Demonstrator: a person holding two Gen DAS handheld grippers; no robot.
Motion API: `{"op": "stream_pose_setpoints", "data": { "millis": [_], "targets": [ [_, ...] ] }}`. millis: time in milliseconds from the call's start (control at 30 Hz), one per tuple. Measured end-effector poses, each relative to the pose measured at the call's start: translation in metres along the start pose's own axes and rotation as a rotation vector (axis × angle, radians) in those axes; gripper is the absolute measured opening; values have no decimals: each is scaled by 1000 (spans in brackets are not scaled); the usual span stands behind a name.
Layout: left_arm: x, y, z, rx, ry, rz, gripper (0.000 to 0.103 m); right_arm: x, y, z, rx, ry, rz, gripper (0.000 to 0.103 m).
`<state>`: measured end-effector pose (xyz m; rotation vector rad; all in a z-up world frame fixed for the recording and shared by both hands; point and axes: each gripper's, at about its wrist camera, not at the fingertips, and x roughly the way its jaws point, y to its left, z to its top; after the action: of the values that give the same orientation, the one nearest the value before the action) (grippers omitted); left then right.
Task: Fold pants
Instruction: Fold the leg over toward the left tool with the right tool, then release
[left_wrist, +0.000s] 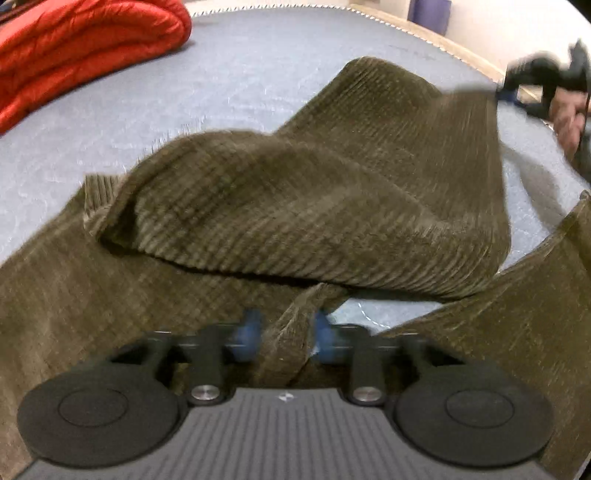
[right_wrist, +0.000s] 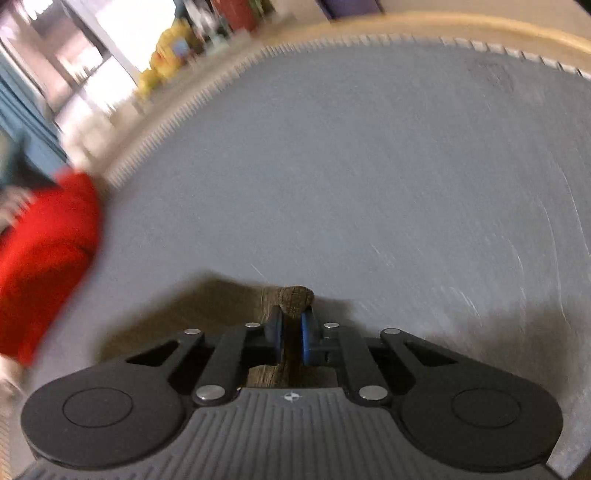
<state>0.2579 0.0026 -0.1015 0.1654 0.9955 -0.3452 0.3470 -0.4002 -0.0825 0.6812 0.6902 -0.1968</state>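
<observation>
Olive corduroy pants (left_wrist: 314, 206) lie rumpled on a grey-blue mattress (left_wrist: 229, 74), one part folded back over the rest. My left gripper (left_wrist: 286, 338) is shut on a fold of the fabric, which is pinched between its blue pads (left_wrist: 251, 332). At the upper right edge of the left wrist view, the right gripper (left_wrist: 495, 90) holds a far corner of the pants lifted, blurred, with a person's hand (left_wrist: 567, 122) behind it. In the right wrist view, my right gripper (right_wrist: 291, 332) is shut on a small tuft of the olive pants (right_wrist: 295, 297) that pokes out beyond its tips.
A red quilted blanket (left_wrist: 85, 48) is bundled at the mattress's far left; it shows as a red blur (right_wrist: 44, 266) in the right wrist view. The mattress edge (right_wrist: 332, 40) borders a tan floor. Blurred shelves and yellow objects (right_wrist: 166, 55) stand beyond.
</observation>
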Motion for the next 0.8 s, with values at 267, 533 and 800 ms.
{"op": "stream_pose_setpoints", "data": {
  "millis": [267,533,800],
  "targets": [
    [-20,32,8,-83,-22,-80,10,-105,-40,64,114,-564,-214,9],
    [-23,20,1,68,53,-186,10,-36,-145,46,253,-170,-435,10],
    [-25,10,-10,147,117,-241,25,-57,-167,47,339,-89,-568,12]
  ]
}}
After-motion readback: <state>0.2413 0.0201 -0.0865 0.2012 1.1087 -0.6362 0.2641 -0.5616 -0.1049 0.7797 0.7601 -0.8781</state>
